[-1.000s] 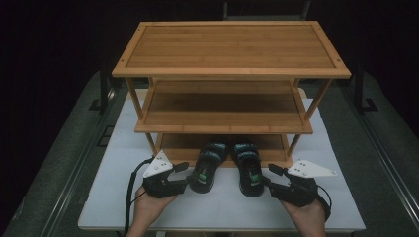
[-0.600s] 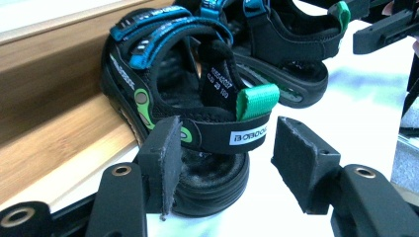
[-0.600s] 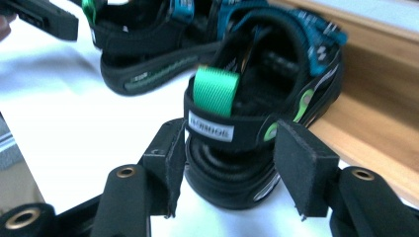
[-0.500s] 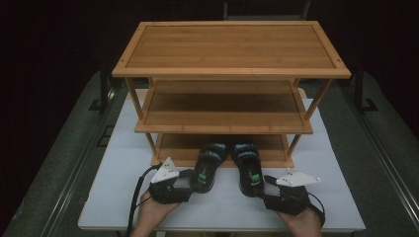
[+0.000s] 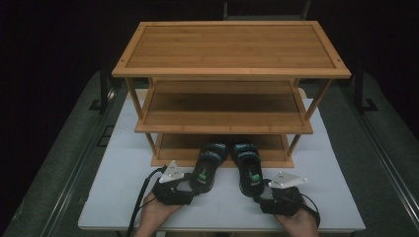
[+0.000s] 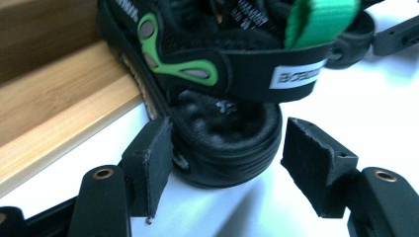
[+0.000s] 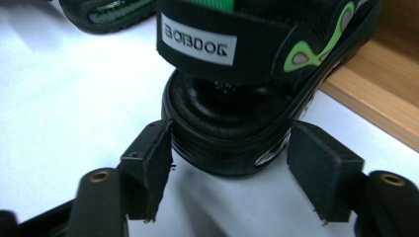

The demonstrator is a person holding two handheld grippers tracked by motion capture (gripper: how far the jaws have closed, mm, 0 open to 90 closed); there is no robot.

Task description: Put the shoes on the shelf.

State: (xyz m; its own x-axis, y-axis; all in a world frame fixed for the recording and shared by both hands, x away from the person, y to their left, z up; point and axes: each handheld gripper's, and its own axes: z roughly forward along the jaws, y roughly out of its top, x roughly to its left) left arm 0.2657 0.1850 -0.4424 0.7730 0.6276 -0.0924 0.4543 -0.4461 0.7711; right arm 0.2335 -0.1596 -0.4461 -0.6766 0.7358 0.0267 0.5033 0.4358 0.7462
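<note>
From the high view, a three-tier bamboo shoe rack (image 5: 231, 49) stands on a white table (image 5: 123, 163), and a pair of black sandals with green trim sits at the rack's near edge, toes on the lowest shelf and heels out on the table. The left sandal (image 5: 206, 168) and the right sandal (image 5: 248, 168) lie side by side, just apart. The left gripper (image 5: 190, 183) sits low at the heel of the left sandal, held by the left hand (image 5: 155, 213), and the right gripper (image 5: 262, 193) sits at the heel of the right sandal, held by the right hand (image 5: 295, 224); each carries a grey three-cornered plate on top. In the left gripper view, the heel of the left sandal (image 6: 225, 143) lies between the two black jaws, which have just been opening: the left pad (image 6: 150, 163) is at or just off the heel's side, too close to tell, and the right pad (image 6: 314, 160) stands clear of it with white table showing in the gap, so the tongs are open around the heel, not clamped on it. The bamboo edge of the rack (image 6: 59, 108) runs along the left, touching the sandal's sole. In the right gripper view, the heel of the right sandal (image 7: 227, 133) sits between that gripper's jaws, which have also just been opening; both pads (image 7: 148, 158) stand just beside the heel without pressing it, so these tongs are open too. The rack's bamboo edge (image 7: 375, 103) shows at the right, and the other sandal's sole at the top left.
</note>
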